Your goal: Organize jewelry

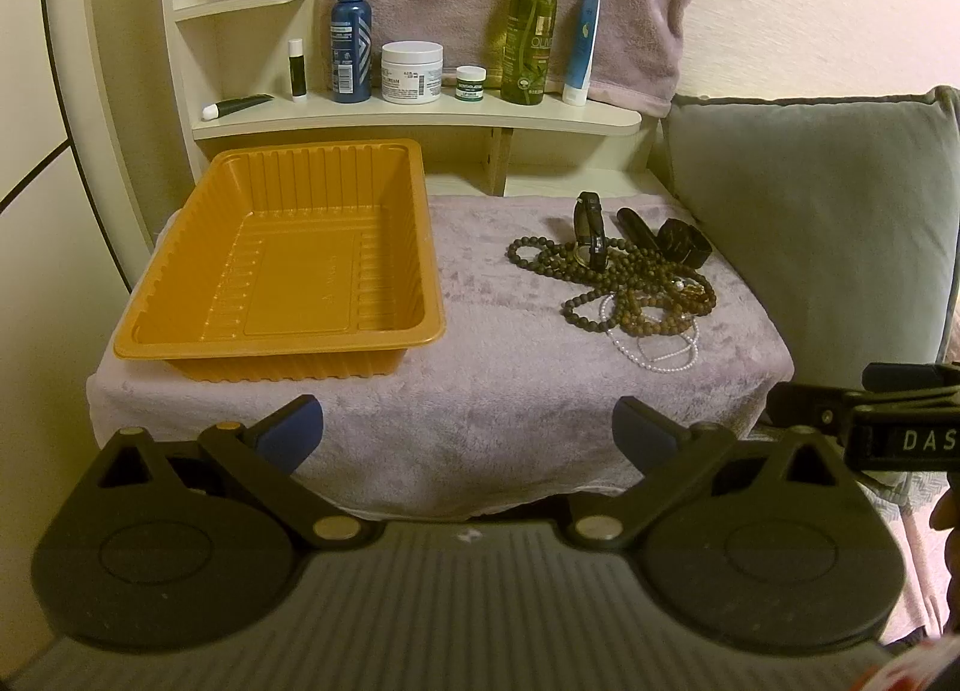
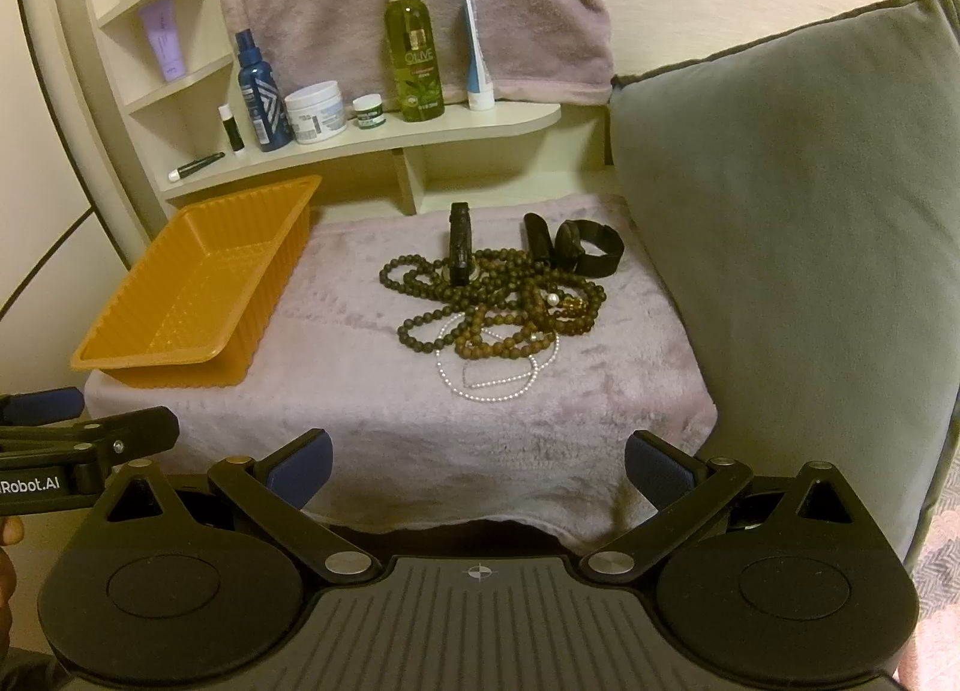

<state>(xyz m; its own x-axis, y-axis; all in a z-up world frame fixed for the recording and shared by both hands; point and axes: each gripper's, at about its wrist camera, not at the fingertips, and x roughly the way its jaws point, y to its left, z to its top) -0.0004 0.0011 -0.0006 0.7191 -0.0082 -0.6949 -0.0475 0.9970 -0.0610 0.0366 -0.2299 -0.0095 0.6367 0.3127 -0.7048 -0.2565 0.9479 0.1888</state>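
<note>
Jewelry pile point(image 2: 498, 307) lies right of the orange tray point(image 2: 198, 289), whose long axis runs toward the shelf point(image 2: 384, 135); nothing between. Left hand-held gripper point(image 1: 468, 433) and right hand-held gripper point(image 2: 477, 469): jaws spread, empty.

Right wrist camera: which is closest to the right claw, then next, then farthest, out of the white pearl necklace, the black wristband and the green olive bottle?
From the right claw:
1. White pearl necklace, at the front of the jewelry pile, straight ahead.
2. Black wristband, behind the pile, to the right.
3. Green olive bottle, farthest, standing on the back shelf.
</note>
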